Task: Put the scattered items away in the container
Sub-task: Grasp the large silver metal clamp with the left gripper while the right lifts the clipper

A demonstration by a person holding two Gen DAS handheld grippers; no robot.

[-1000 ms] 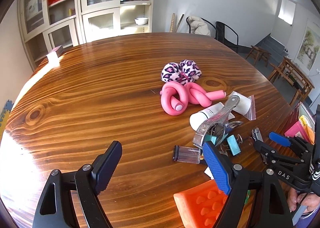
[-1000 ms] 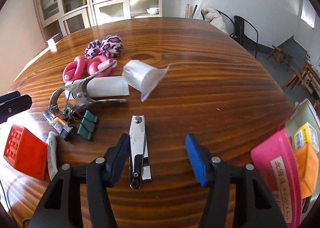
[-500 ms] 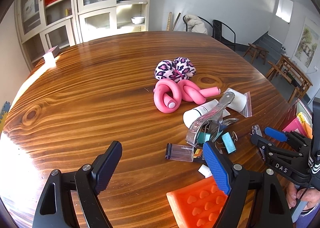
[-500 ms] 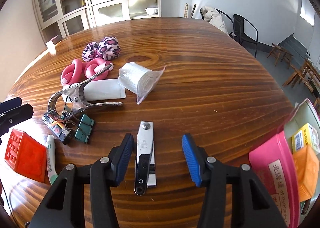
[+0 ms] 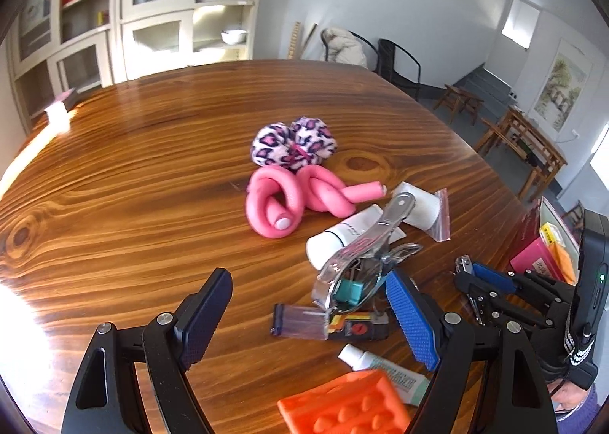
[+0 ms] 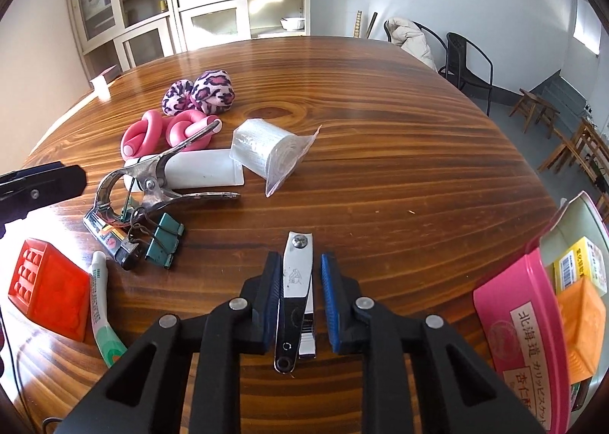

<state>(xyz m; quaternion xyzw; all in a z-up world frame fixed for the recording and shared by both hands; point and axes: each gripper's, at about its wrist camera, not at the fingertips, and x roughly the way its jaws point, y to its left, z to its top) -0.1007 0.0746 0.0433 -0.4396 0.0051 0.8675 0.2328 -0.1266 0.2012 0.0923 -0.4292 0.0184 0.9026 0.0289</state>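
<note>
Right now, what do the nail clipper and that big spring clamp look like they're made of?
Nail clipper: polished metal, likely steel; mirror-bright, with an engraved mark and a rivet at the far end. Spring clamp: also bare shiny metal, with bright glints along its handles and a visible pivot pin. Both look hard and slick.

Cream glass-door cabinets [image 6: 213, 4] behind, black chairs [image 6: 468, 61], grey-white walls, sunlit windows [image 5: 519, 23].

scrunchie [image 6: 200, 91]: pink leopard print | foam curlers [image 6: 167, 129]: pink | clips [image 6: 165, 240]: teal | mould [image 6: 47, 293]: orange-red | nail clipper [image 6: 297, 282]: silver | surface [image 6: 380, 167]: brown woodgrain
</note>
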